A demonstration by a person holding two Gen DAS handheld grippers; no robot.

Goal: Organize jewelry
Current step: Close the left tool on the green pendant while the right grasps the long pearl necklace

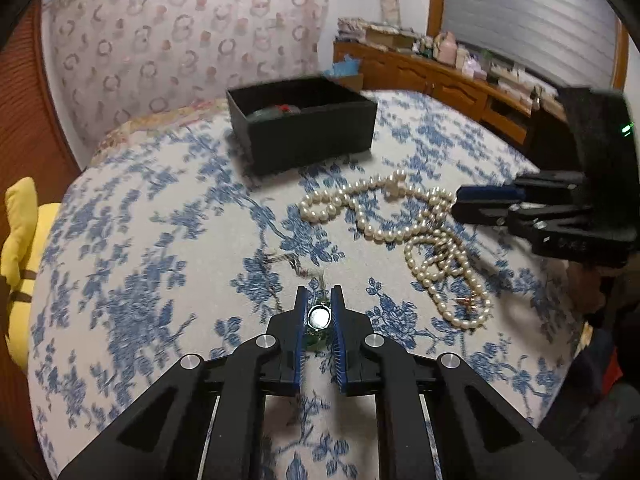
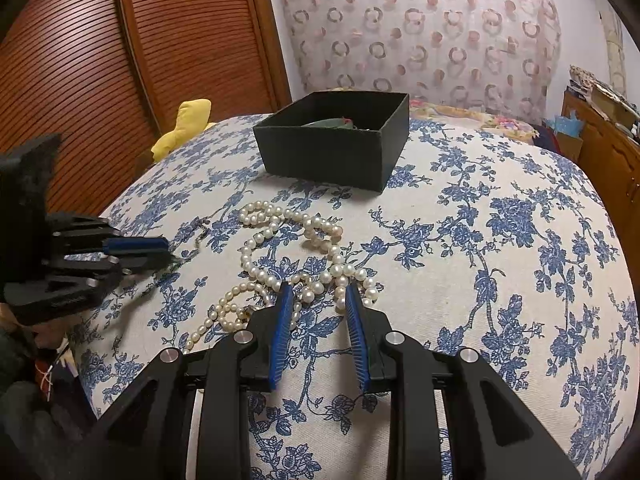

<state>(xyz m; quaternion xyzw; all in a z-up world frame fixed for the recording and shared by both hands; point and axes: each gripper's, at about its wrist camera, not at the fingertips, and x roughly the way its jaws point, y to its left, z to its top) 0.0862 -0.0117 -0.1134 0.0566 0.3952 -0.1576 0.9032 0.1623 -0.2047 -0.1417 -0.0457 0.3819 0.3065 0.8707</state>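
My left gripper is drawn narrow, blue pads pressing on a small round piece with a pale shiny face. It looks like a small watch or pendant, but the view is too soft to say which. A thin dark chain trails from it across the bedspread, away toward the box.

My right gripper stands partly open, nothing clamped. Its tips sit low over the pearl necklace, with a few beads between the pads; I see no pad pressing on them.

The necklace lies in loose overlapping loops on the blue-flowered bedspread, between the two grippers. The left wrist view shows a small copper-coloured clasp at the near end of the strand.

Beyond the pearls, a black open box sits on the bed, well apart from the necklace. Something green with a red bit lies inside it.

A yellow soft thing rests at the bed's left edge, beside the slatted wooden doors.
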